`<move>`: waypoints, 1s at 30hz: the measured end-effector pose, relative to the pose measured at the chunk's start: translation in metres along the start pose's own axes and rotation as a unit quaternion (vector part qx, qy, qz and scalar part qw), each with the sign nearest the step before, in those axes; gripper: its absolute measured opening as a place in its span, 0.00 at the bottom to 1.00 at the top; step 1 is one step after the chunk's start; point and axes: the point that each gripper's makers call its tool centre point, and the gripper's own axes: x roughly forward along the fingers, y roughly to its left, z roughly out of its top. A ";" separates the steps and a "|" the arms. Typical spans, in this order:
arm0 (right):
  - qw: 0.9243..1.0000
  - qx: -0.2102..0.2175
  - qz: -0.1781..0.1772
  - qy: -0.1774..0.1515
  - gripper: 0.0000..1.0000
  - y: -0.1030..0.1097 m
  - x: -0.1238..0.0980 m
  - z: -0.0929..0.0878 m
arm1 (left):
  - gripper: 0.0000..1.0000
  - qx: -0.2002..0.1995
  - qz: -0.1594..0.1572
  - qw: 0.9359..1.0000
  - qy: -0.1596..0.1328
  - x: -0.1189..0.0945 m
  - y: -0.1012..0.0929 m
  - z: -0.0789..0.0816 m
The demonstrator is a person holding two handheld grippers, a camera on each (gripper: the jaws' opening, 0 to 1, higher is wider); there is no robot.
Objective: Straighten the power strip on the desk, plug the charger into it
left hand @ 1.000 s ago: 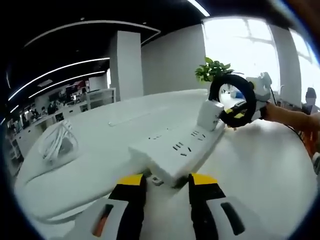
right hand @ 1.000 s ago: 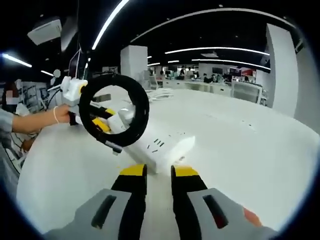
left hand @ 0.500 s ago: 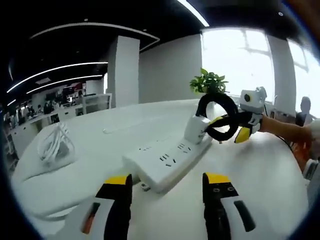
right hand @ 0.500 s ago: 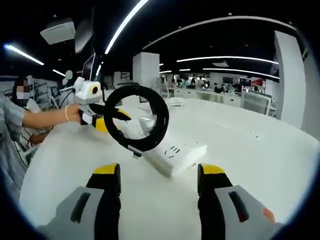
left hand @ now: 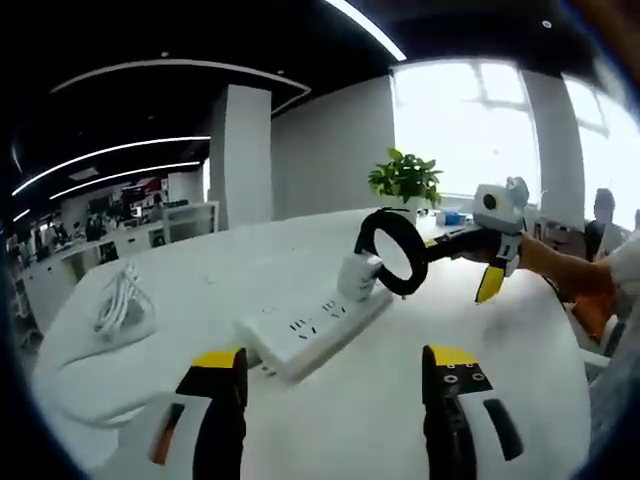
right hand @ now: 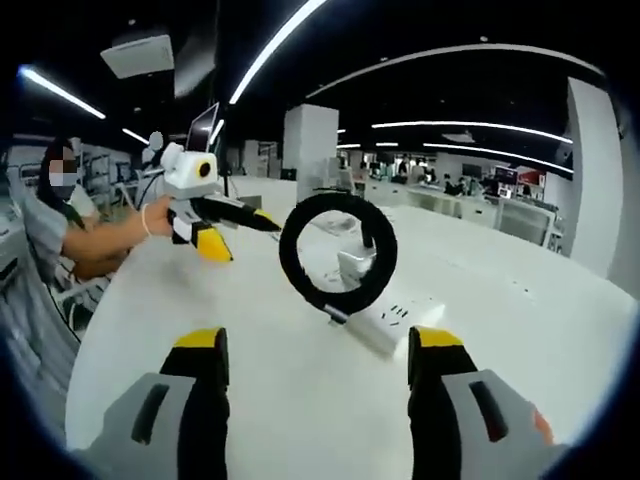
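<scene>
A white power strip (left hand: 310, 325) lies on the white desk (left hand: 500, 360), also seen in the right gripper view (right hand: 395, 320). A white charger (left hand: 355, 275) (right hand: 355, 265) stands plugged into it, with its black cable coiled in a loop (left hand: 388, 215) (right hand: 290, 255) standing above. My left gripper (left hand: 335, 362) is open and short of the strip's near end. My right gripper (right hand: 318, 340) is open on the opposite side, also apart from the strip. Another gripper (left hand: 455, 262) (right hand: 240, 228), held in a person's hand, reaches to the loop's edge. Whether it grips the loop is unclear.
A bundle of white cable (left hand: 120, 300) lies at the desk's left edge. A potted plant (left hand: 405, 180) stands at the far edge by the window. A seated person (right hand: 70, 220) is beside the desk. Bare desk lies around the strip.
Both of my grippers have opened wide and drawn back from the power strip's ends. The other gripper has pulled back from the charger toward the loop's edge.
</scene>
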 end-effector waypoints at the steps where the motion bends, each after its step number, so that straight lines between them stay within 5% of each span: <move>1: 1.000 0.002 0.000 -0.003 0.72 0.001 -0.001 0.002 | 0.72 0.000 0.000 1.000 0.001 -0.001 -0.001 0.000; 11: 0.999 -0.007 -0.046 -0.013 0.80 -0.006 -0.017 0.007 | 0.77 0.027 0.016 0.999 0.009 -0.013 -0.019 -0.003; 21: 0.997 0.020 -0.069 -0.041 0.90 -0.004 -0.036 0.014 | 0.81 0.003 0.025 0.999 -0.029 -0.028 -0.026 0.007; 30: 0.998 0.010 -0.064 -0.011 0.97 0.012 -0.039 -0.003 | 0.81 -0.014 0.030 0.999 -0.039 -0.036 -0.033 -0.001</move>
